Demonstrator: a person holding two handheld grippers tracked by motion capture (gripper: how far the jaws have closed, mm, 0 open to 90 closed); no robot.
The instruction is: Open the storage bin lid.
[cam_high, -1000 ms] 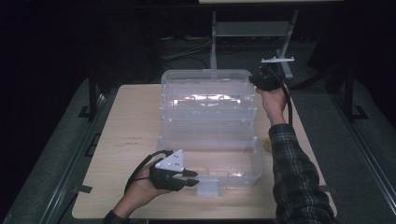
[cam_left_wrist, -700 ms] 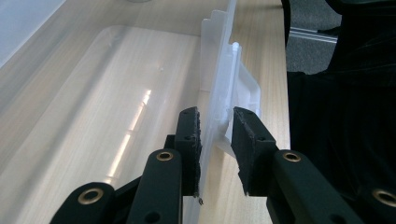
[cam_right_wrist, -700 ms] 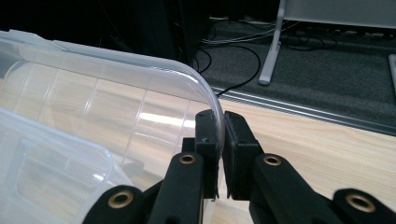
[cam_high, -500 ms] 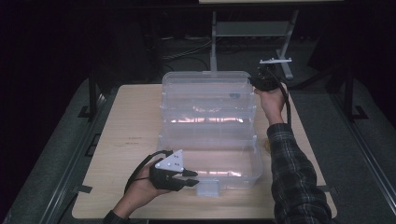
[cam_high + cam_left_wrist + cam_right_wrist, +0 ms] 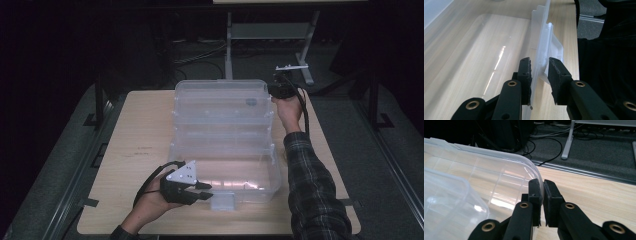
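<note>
box (image 5: 225,145) lid up; right gripper (image 5: 542,190) clenched on far lid rim, left gripper (image 5: 539,72) clamps near wall; closing remains.

The lid (image 5: 220,95) of the clear box (image 5: 225,170) stands more upright now than one second ago, and its top edge is farther from the person. The right hand-held gripper (image 5: 278,91), which pinches the lid's right corner, is a little higher and farther back than before. The bright reflection on the lid is gone from its earlier place.
</note>
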